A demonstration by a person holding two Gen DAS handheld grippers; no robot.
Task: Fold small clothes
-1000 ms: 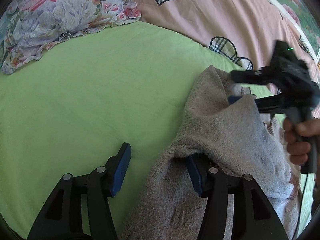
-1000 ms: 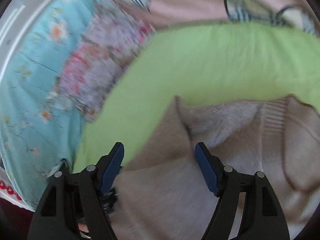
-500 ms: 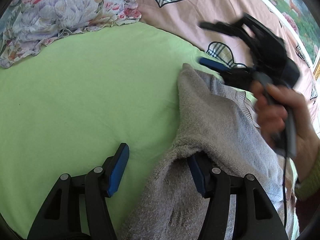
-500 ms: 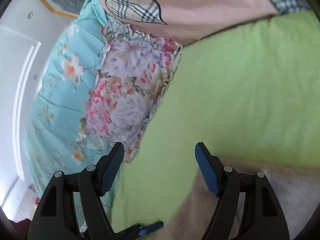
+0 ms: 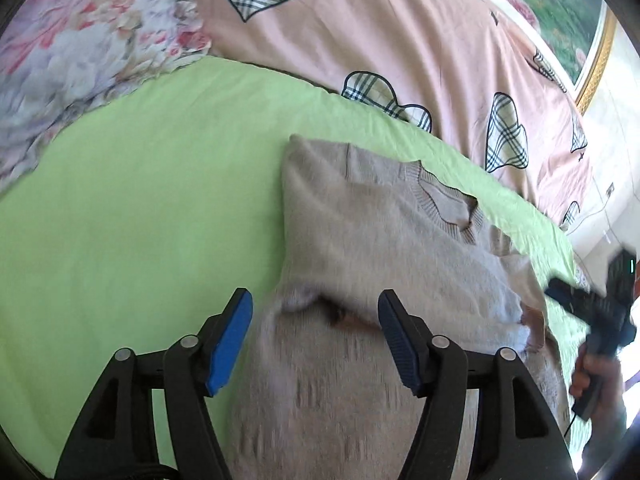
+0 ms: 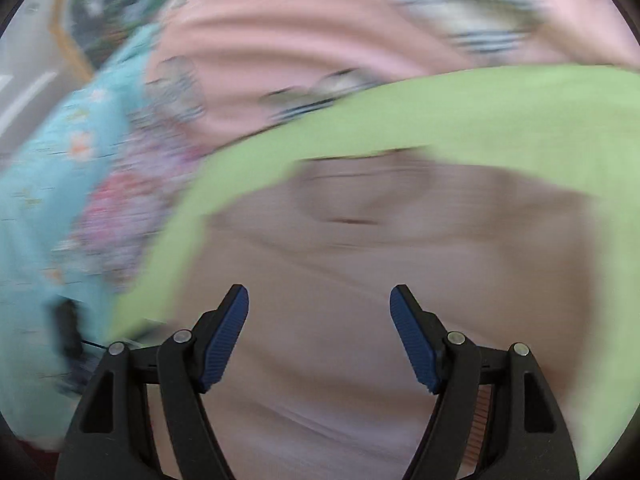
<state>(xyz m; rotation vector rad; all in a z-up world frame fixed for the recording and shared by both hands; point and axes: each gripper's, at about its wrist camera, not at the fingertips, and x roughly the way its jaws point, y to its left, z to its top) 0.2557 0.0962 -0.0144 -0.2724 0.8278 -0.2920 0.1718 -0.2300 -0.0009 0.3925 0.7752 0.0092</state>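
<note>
Fingers of the left gripper (image 5: 314, 338), black with blue ribbed pads, stand wide apart and hold nothing; they straddle the near part of the beige knitted sweater (image 5: 384, 248), which lies on the lime-green bed sheet (image 5: 140, 208). The right gripper (image 6: 318, 336) has its fingers equally spread and empty above the same sweater; that view is heavily smeared, so I cannot tell whether either pad touches the knit.

Taking the sweater's ribbed neckline (image 5: 448, 208) as landmark: one side panel looks folded in across the body on the near side of it, with a loose flap edge just ahead of the left fingers, and a bunched cuff or hem sits toward the right gripper's side. Beyond the neckline lies the pink duvet with checked heart patches (image 5: 380, 52), and a floral ruffled pillow (image 5: 80, 48) lies well off to the sweater's left.

As I judge it, the main risk is the folded flap: soft knit slips, so a pad dragging across it could peel the fold open or ruck it. Pinching only the top layer would lift one ply and skew the fold. The bunched edge, left unsmoothed, would be trapped as a lump in the next fold.
</note>
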